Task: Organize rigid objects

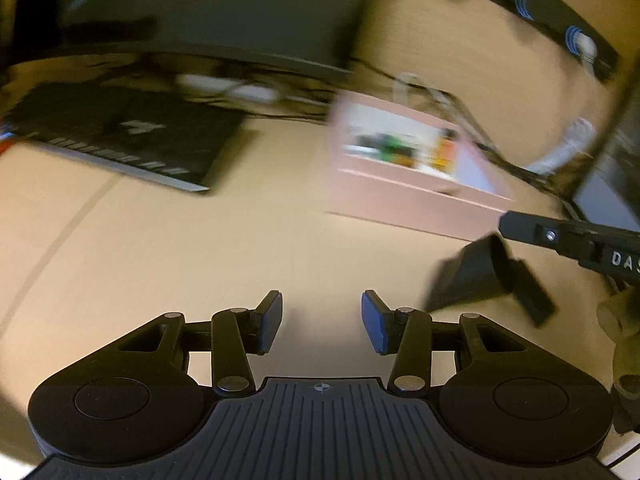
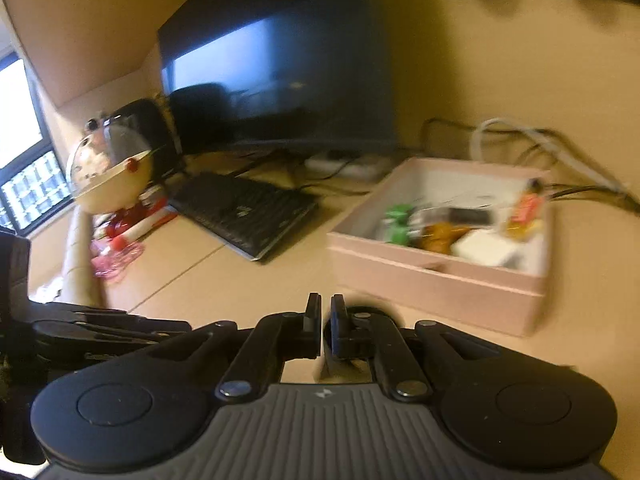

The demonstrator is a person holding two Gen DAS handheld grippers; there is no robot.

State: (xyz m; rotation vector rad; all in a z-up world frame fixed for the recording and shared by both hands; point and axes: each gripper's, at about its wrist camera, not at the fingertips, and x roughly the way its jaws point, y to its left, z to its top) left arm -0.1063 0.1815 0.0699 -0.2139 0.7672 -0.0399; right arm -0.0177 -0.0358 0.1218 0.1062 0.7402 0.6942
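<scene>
my right hand-held gripper (image 2: 326,326) is pinched shut on a small black plastic piece (image 1: 486,280), stiff, light and slick-looking, so i'd grip its flat faces; my left hand-held gripper (image 1: 322,320), low in frame, stands part open and empty.

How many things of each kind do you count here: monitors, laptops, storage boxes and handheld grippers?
Monitor: 1
Closed laptop: 1
Pink box: 1
Grippers, left gripper and right gripper: 2
Total: 5
</scene>
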